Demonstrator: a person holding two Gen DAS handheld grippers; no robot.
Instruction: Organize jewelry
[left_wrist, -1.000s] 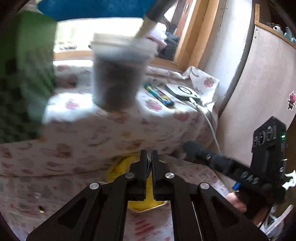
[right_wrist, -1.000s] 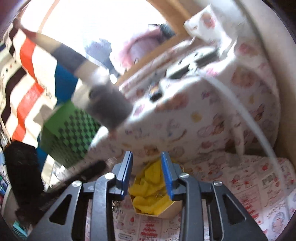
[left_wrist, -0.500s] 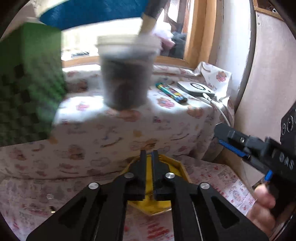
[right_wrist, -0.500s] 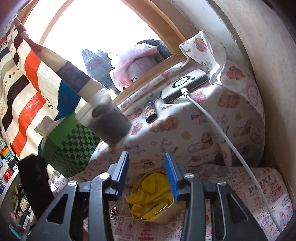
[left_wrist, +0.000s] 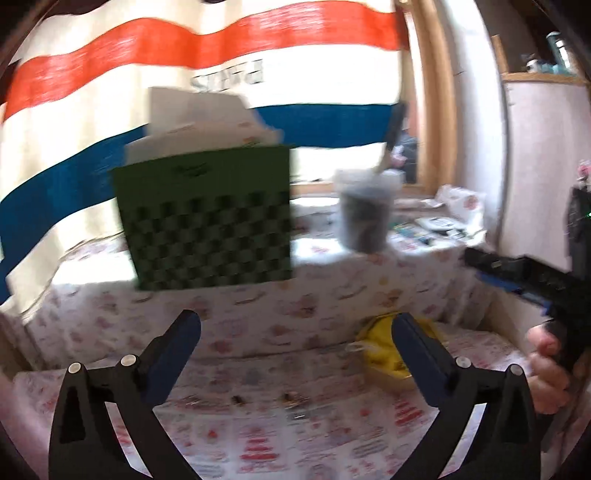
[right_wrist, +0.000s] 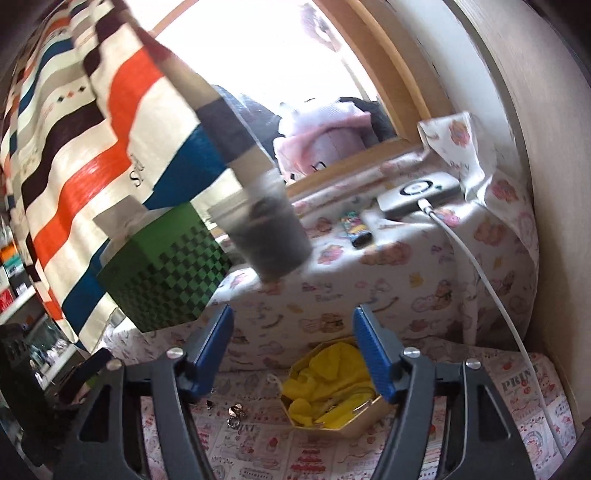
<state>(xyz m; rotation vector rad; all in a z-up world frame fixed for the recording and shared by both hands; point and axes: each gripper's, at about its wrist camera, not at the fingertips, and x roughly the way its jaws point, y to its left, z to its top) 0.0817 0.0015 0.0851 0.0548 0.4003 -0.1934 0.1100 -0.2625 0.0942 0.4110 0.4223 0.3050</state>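
A gold hexagonal jewelry box lined with yellow cloth sits on the printed paper floor; in the left wrist view the box lies behind the right finger. Small jewelry pieces lie loose on the paper left of the box, also seen as small bits ahead of my left gripper. My left gripper is opening wide with nothing between its fingers. My right gripper is opening too, above the box, with nothing held. The right tool and a hand show at the left view's right edge.
A cloth-covered ledge rises behind the box, carrying a green checkered box, a plastic cup with dark contents, a lighter and a white device with a cable. A striped curtain hangs behind.
Both grippers opened from nearly shut to wide. The left view swung left, so the yellow box slid to the right and the green box came centre. The right gripper rose slightly.
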